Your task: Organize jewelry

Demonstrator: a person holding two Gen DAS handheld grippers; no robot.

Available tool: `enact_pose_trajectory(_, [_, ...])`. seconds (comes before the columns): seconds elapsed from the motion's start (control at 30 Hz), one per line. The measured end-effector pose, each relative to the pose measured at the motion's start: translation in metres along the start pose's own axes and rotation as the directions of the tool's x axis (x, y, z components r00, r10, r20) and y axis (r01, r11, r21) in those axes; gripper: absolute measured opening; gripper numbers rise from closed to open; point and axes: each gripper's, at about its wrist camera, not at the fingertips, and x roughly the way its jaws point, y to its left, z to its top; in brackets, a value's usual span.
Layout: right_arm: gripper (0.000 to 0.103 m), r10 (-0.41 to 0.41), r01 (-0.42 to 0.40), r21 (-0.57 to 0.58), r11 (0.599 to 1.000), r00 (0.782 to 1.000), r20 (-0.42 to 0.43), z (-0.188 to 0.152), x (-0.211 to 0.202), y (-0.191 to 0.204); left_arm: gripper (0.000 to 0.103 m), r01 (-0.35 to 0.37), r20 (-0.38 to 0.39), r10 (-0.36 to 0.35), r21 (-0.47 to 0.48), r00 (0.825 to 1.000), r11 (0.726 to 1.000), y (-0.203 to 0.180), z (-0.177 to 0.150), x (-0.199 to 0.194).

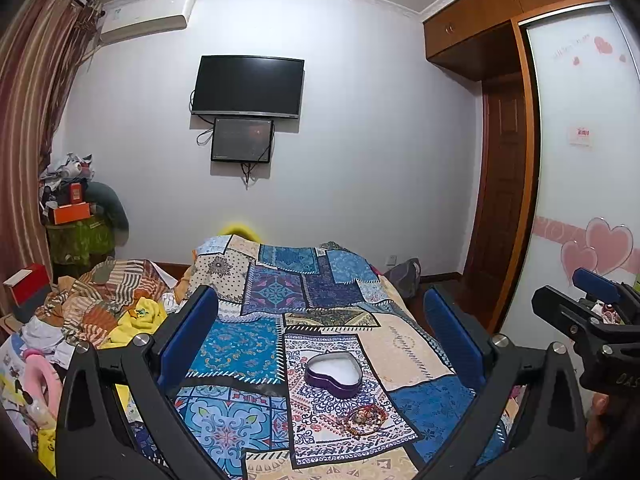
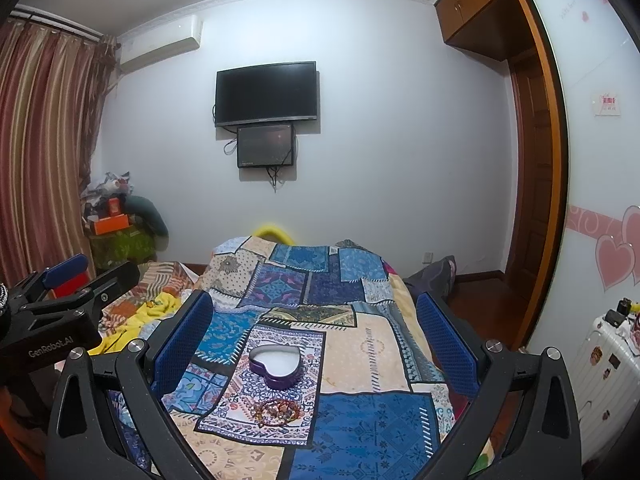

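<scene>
A purple heart-shaped tin with a white lining lies open on the patchwork bedspread; it also shows in the right wrist view. A small pile of beaded bracelets lies just in front of the tin, also seen in the right wrist view. My left gripper is open and empty, held above the bed behind the tin. My right gripper is open and empty, at a similar height. Each gripper shows at the edge of the other's view: the right one and the left one.
Crumpled clothes and fabrics lie left of the bed. A wardrobe with a heart-decorated sliding door stands on the right. A white suitcase stands at the right. A television hangs on the far wall.
</scene>
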Motion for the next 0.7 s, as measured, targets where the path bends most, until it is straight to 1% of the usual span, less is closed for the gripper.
enact_pose_trajectory(0.23, [0.101, -0.008, 0.008, 0.001, 1.0, 0.999, -0.035, -0.006, 0.015, -0.004, 0.103, 0.001, -0.036, -0.001, -0.002, 0.999, 1.0, 0.004, -0.004, 0.017])
enact_pose_trajectory(0.3, [0.101, -0.015, 0.015, 0.004, 1.0, 0.999, -0.05, -0.008, 0.021, -0.006, 0.103, -0.006, -0.056, 0.006, -0.001, 0.998, 1.0, 0.006, -0.008, 0.028])
enact_pose_trajectory(0.37, [0.101, -0.028, 0.029, 0.009, 1.0, 0.996, -0.085, -0.014, 0.034, -0.011, 0.103, -0.016, -0.081, 0.016, 0.004, 0.997, 1.0, 0.008, -0.012, 0.04])
enact_pose_trajectory(0.43, [0.101, -0.041, 0.043, 0.01, 0.999, 0.993, -0.115, -0.02, 0.045, -0.015, 0.103, -0.025, -0.123, 0.026, 0.01, 0.992, 1.0, 0.011, -0.02, 0.056])
enact_pose_trajectory(0.47, [0.101, -0.053, 0.055, 0.01, 0.998, 0.989, -0.141, -0.026, 0.054, -0.018, 0.103, -0.03, -0.151, 0.031, 0.01, 0.988, 0.999, 0.014, -0.025, 0.067])
enact_pose_trajectory(0.5, [0.101, -0.057, 0.059, 0.01, 0.998, 0.987, -0.15, -0.029, 0.057, -0.021, 0.103, -0.037, -0.172, 0.038, 0.009, 0.984, 0.999, 0.015, -0.029, 0.074])
enact_pose_trajectory(0.53, [0.101, -0.071, 0.074, 0.008, 0.997, 0.98, -0.187, -0.037, 0.069, -0.025, 0.103, -0.043, -0.199, 0.044, 0.008, 0.979, 0.999, 0.017, -0.034, 0.084])
enact_pose_trajectory(0.6, [0.101, -0.079, 0.082, 0.008, 0.997, 0.973, -0.216, -0.044, 0.08, -0.031, 0.103, -0.041, -0.256, 0.041, 0.006, 0.966, 0.999, 0.021, -0.047, 0.103])
enact_pose_trajectory(0.63, [0.101, -0.082, 0.087, 0.007, 0.996, 0.964, -0.251, -0.052, 0.09, -0.034, 0.102, -0.038, -0.284, 0.038, 0.006, 0.958, 0.999, 0.022, -0.053, 0.112])
enact_pose_trajectory(0.7, [0.101, -0.085, 0.091, 0.006, 0.996, 0.951, -0.298, -0.062, 0.101, -0.037, 0.09, -0.03, -0.348, 0.034, 0.014, 0.937, 0.999, 0.023, -0.07, 0.131])
